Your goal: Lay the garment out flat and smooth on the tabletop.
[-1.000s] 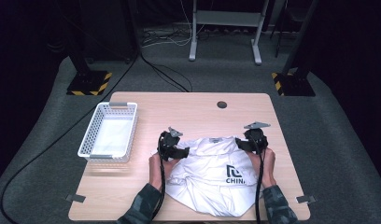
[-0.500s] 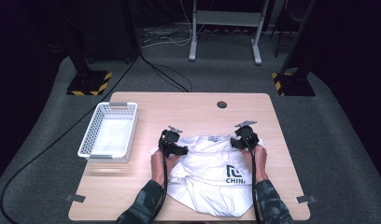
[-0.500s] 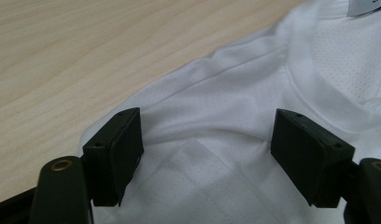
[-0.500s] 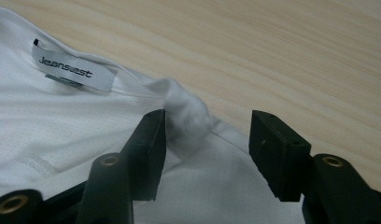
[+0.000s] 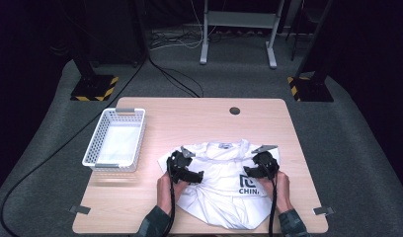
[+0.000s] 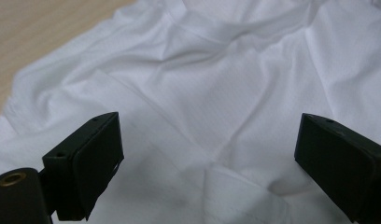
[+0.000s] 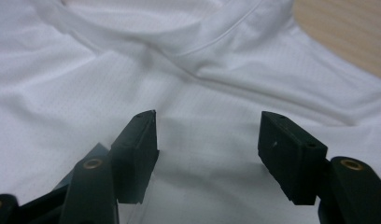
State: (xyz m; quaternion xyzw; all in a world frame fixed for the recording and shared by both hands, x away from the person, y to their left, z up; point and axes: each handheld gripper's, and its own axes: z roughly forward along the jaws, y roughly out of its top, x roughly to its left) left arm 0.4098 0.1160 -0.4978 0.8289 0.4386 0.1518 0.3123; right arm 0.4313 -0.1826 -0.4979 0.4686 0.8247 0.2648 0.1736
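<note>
Resting above the white shirt (image 5: 221,185) on the counter (image 5: 199,118), left hand-held gripper (image 6: 207,154) and right hand-held gripper (image 7: 207,149) have just been opening, jaws apart, nothing gripped.

Beyond the work on the table
White mesh basket (image 5: 115,143) at the wooden table's (image 5: 199,118) left; striped stand bases (image 5: 95,88) on grey carpet

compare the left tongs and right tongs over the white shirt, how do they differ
The left tongs stand wide apart; the right tongs show a narrower gap. Both have just been opening, with no cloth pinched between them. In the high view the left tongs sit over the shirt's sleeve side, the right tongs beside the dark printed logo. Both are black and point down at the shirt.
</note>
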